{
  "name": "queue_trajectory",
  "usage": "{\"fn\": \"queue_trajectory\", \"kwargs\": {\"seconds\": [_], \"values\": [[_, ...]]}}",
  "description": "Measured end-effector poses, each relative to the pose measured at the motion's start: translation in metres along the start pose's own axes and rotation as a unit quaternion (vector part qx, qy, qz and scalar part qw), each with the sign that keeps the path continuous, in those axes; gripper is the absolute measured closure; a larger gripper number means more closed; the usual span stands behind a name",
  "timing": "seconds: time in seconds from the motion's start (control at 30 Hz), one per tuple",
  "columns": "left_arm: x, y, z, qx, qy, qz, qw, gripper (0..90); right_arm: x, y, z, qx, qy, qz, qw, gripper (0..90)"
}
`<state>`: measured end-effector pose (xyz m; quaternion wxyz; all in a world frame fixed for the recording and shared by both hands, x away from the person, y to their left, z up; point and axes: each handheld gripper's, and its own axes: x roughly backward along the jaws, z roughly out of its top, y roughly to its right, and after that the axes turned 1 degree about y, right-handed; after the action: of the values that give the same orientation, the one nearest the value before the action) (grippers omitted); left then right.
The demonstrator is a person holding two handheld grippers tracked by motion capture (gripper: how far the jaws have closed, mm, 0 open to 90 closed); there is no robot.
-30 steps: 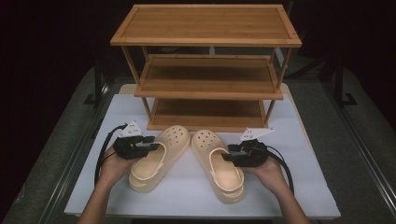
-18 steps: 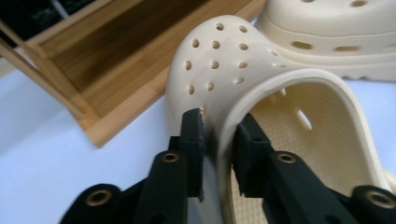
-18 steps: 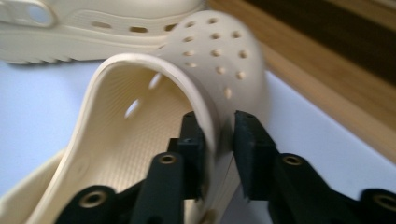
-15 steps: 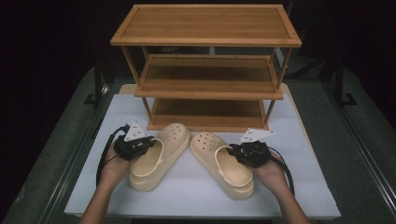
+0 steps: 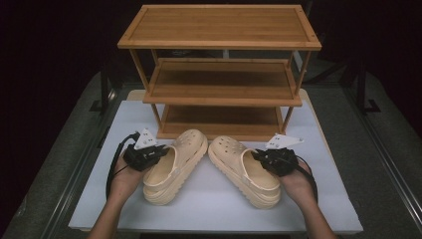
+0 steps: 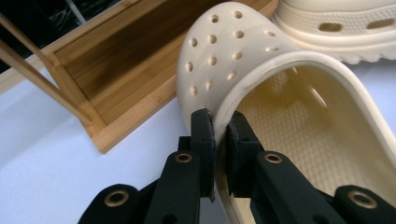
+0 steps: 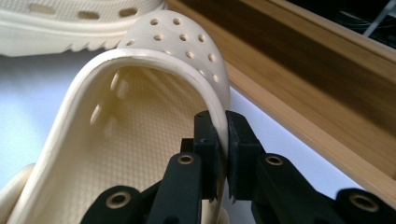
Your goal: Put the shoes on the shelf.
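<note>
Two cream clogs lie side by side on the white table (image 5: 209, 209) in front of a wooden shelf rack (image 5: 219, 84). My left gripper (image 5: 159, 153) grips the outer side wall of the left clog (image 5: 176, 164). Its jaws have just been closing, and the pads (image 6: 205, 135) now pinch the rim of the clog (image 6: 233, 51). My right gripper (image 5: 259, 157) holds the outer wall of the right clog (image 5: 244, 172) the same way. Its jaws have also just been closing, and its pads (image 7: 238, 135) press on that clog's rim (image 7: 177, 42). Both clogs rest on the table.
The rack has three shelves; its lowest shelf (image 5: 219, 119) stands just behind the clogs' toes. The rack's base (image 6: 116, 70) (image 7: 303, 84) is close to each gripper. Dark floor and metal rails flank the table.
Both grippers' jaws have closed onto the clogs' side rims. The hands and the clogs have hardly shifted.
</note>
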<state>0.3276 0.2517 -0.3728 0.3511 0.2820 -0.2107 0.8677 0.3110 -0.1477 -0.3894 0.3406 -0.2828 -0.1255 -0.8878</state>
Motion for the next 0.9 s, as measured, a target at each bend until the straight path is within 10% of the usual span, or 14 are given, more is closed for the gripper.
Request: {"fn": "queue_trajectory", "kwargs": {"seconds": [0.9], "values": [[-0.042,-0.02,0.054,0.0,0.013,0.023,0.9996,83.4,-0.016,0.054,0.032,-0.032,0.015,-0.071,0.9969,84.0]]}}
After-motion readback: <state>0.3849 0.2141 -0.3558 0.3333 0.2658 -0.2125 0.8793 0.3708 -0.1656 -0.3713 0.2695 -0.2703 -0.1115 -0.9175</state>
